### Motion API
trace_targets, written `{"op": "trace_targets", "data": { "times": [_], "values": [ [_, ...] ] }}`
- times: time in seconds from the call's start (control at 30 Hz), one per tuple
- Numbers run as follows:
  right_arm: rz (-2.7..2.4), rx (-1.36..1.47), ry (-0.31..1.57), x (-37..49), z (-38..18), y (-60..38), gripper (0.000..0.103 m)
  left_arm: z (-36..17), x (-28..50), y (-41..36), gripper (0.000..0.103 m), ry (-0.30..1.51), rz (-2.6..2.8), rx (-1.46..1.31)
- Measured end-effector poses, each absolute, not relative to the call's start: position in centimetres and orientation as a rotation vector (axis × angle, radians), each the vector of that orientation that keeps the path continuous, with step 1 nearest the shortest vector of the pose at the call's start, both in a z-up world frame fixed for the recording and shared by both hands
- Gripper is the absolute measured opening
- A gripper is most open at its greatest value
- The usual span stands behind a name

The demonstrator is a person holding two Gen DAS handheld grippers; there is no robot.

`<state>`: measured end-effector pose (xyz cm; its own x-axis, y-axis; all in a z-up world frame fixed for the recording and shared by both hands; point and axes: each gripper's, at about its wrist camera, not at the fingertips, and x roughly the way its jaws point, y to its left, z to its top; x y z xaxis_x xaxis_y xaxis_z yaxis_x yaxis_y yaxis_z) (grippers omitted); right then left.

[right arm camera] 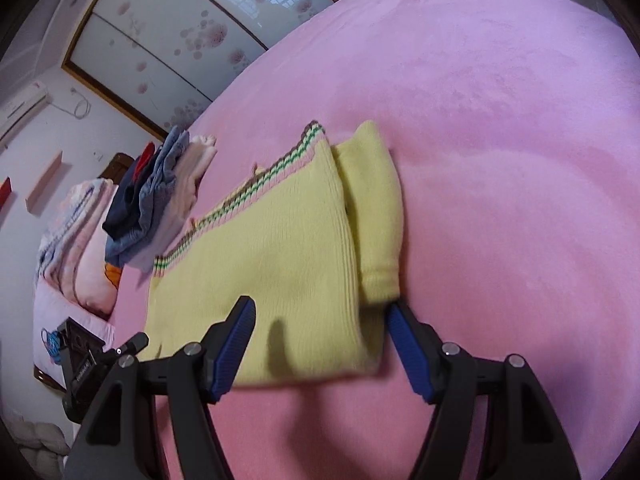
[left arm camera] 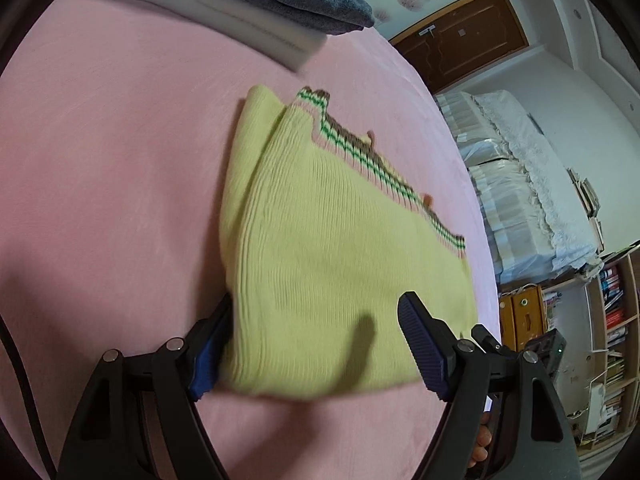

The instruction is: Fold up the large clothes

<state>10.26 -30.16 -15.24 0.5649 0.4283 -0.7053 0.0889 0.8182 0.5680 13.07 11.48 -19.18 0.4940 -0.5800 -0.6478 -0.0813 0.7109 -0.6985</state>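
A yellow knit sweater (left arm camera: 320, 248) with a green, pink and brown striped hem lies folded on the pink bed (left arm camera: 100, 180). My left gripper (left arm camera: 316, 344) is open, its jaws straddling the sweater's near edge; the left pad is partly tucked behind the fabric. In the right wrist view the same sweater (right arm camera: 280, 248) lies folded, a sleeve fold along its right side. My right gripper (right arm camera: 320, 344) is open, jaws on either side of the sweater's near edge, holding nothing.
A stack of folded clothes, grey and white (left arm camera: 256, 4), lies at the far end of the bed; it also shows in the right wrist view (right arm camera: 160, 196) beside pillows (right arm camera: 76, 248). A second bed (left arm camera: 520, 184) and bookshelves (left arm camera: 608, 340) stand to the right.
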Motion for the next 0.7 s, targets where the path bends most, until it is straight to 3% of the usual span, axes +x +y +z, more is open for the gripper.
{"op": "trace_targets", "data": {
  "times": [0.23, 0.27, 0.37, 0.4, 0.47, 0.53, 0.7],
  "values": [
    [0.228, 0.548, 0.958, 13.5, -15.8, -29.1, 0.068, -19.2, 15.9, 11.0, 0.077, 0.993, -0.347, -0.758],
    [0.231, 0.537, 0.957, 13.7, -15.8, -29.0, 0.067, -19.2, 16.1, 11.0, 0.073, 0.989, -0.344, -0.761],
    [0.233, 0.502, 0.96, 14.0, -15.7, -28.7, 0.058, -19.3, 16.6, 10.8, 0.046, 0.99, -0.314, -0.762],
    [0.225, 0.489, 0.96, 14.0, -15.7, -28.6, 0.049, -19.3, 16.5, 10.9, 0.034, 0.99, -0.304, -0.771],
    [0.226, 0.478, 0.961, 13.8, -15.6, -28.7, 0.037, -19.3, 16.3, 11.1, 0.025, 0.985, -0.292, -0.794],
    [0.223, 0.461, 0.957, 13.7, -15.4, -28.6, 0.03, -18.8, 16.1, 10.8, 0.023, 0.987, -0.271, -0.761],
    [0.181, 0.358, 0.937, 13.1, -13.8, -27.3, 0.024, -15.7, 14.9, 9.7, 0.019, 0.945, -0.224, -0.62]
  ]
}}
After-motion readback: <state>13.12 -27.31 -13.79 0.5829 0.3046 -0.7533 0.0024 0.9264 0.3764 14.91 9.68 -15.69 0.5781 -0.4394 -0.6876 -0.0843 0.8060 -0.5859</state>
